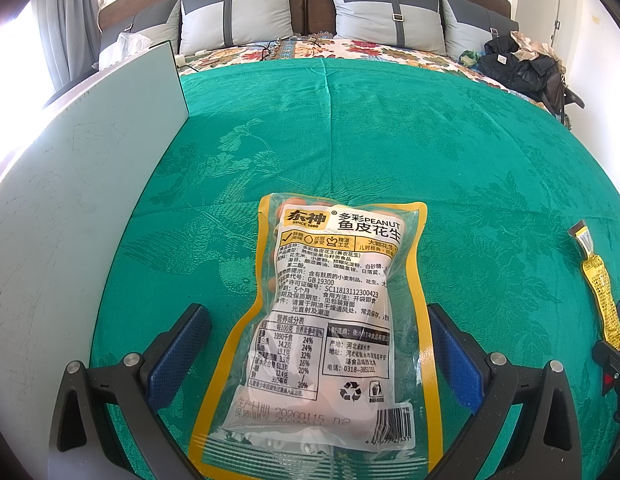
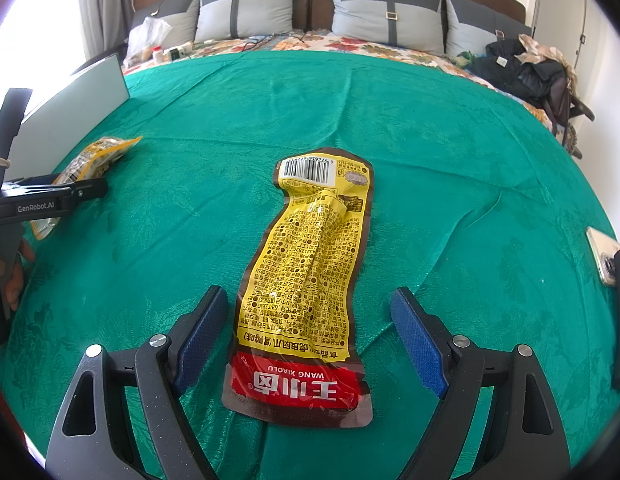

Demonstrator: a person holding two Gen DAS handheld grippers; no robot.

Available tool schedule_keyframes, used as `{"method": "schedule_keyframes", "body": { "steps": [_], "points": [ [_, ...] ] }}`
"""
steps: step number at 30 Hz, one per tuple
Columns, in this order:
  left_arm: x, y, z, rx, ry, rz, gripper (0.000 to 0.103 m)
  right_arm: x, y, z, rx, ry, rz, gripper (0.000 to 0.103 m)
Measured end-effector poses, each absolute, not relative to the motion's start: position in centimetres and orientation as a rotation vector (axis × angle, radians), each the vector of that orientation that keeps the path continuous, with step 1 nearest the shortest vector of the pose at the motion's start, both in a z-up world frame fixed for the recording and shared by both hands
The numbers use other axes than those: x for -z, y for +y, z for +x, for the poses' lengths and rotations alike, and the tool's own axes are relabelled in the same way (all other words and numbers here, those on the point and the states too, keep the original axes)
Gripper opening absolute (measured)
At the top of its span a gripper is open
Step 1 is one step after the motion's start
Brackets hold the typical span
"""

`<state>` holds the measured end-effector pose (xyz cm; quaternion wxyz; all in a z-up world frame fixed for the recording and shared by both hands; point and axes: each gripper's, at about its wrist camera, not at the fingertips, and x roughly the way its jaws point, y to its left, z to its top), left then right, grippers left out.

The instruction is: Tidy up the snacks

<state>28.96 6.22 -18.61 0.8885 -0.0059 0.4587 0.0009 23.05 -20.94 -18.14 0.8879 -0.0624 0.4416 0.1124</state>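
I have both grippers hanging over the green bedspread (image 1: pixel 429 140), jaws apart, nothing clamped. Nearest, my left gripper (image 1: pixel 317 344) straddles the fish-skin peanut bag (image 1: pixel 321 312), its blue pads clear of either edge — lined up, I judge, for a side pinch. My right gripper (image 2: pixel 310 340) likewise brackets the yellow-and-red Wang Xiaolu pouch (image 2: pixel 306 280), which lies flat to the right of the peanut bag. Left of that bag stands a grey board (image 1: pixel 70 220); the pillows (image 1: pixel 234 12) are far beyond.

My peanut bag (image 1: pixel 329 320) is glossy clear plastic. The yellow snack pouch (image 2: pixel 306 276) is shiny, wrinkled foil-like film. The green bedcover (image 2: pixel 429 140) is matt woven cloth with embossed flowers.
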Motion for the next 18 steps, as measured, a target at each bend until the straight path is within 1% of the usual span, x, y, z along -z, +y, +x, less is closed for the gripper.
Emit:
{"method": "schedule_keyframes", "body": {
  "steps": [4, 11, 12, 13, 14, 15, 16, 17, 18],
  "points": [
    [18.4, 6.3, 29.2, 0.040, 1.043, 0.013, 0.103, 18.2, -20.6, 23.4, -0.255, 0.944, -0.140, 0.090],
    [18.1, 6.1, 31.7, 0.093, 1.294, 0.061, 0.103, 17.8, -19.5, 27.5, -0.256, 1.245, -0.175, 0.091],
    [18.1, 6.1, 32.1, 0.089, 1.324, 0.058, 0.103, 17.7, -19.4, 27.9, -0.247, 1.258, -0.180, 0.087],
    [18.2, 6.1, 32.2, 0.085, 1.336, 0.054, 0.100, 17.6, -19.5, 28.0, -0.246, 1.261, -0.180, 0.082],
    [17.8, 6.0, 32.1, 0.091, 1.315, 0.053, 0.087, 17.3, -19.4, 28.0, -0.256, 1.250, -0.184, 0.074],
    [17.2, 5.8, 31.8, 0.103, 1.277, 0.062, 0.075, 17.0, -19.5, 27.9, -0.263, 1.248, -0.190, 0.055],
    [16.7, 5.6, 31.6, 0.107, 1.255, 0.083, 0.059, 16.8, -19.8, 27.8, -0.269, 1.252, -0.172, 0.045],
    [16.4, 5.6, 31.3, 0.113, 1.246, 0.088, 0.057, 16.8, -20.3, 27.7, -0.270, 1.260, -0.149, 0.044],
    [16.4, 5.7, 31.0, 0.127, 1.250, 0.081, 0.056, 16.6, -20.8, 27.4, -0.270, 1.265, -0.126, 0.043]
  ]
}}
